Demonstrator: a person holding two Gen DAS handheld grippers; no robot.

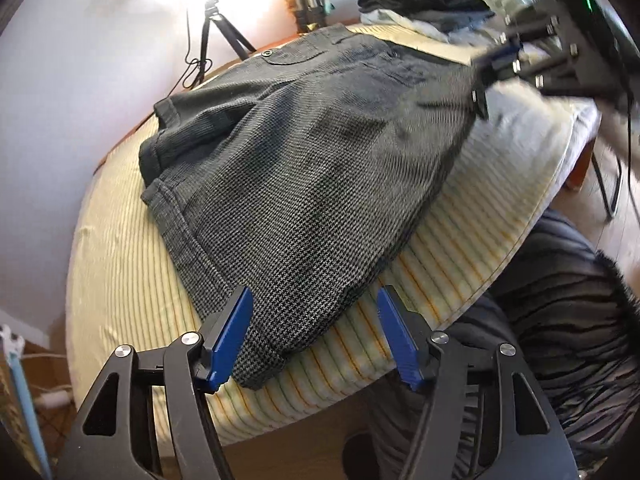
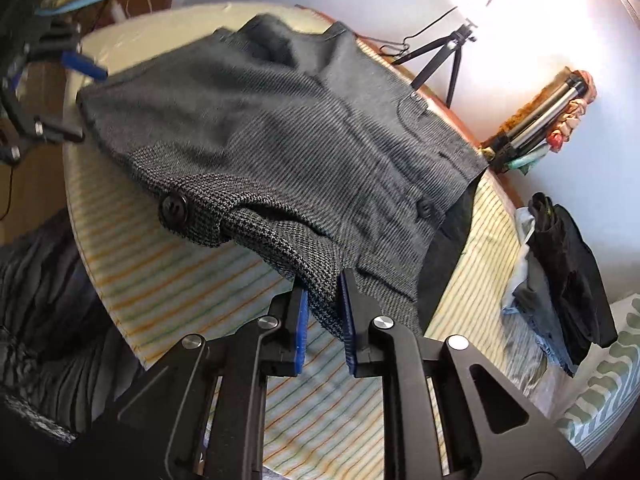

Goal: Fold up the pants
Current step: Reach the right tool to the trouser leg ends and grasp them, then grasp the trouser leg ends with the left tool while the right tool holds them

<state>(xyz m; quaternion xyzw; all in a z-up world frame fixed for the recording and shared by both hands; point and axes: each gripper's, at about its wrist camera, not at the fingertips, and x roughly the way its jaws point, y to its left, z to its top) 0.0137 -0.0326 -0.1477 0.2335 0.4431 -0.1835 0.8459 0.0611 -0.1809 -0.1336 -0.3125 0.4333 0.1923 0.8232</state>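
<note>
- Blue-padded right tongs (image 2: 323, 312) are clamped on a waistband corner of the grey houndstooth pants (image 2: 256, 128), beside a black button (image 2: 174, 205).
- Left tongs (image 1: 315, 334) stand apart over the near hem of the pants (image 1: 304, 168), the pads not pressing the cloth.
- Pants lie spread on a striped cloth (image 1: 132, 280) covering the round desk (image 1: 304, 428).
- Folded dark clothes (image 2: 568, 276) are stacked at the desk's far side.
- Black tripod (image 1: 216, 36) stands by the wall.
</note>
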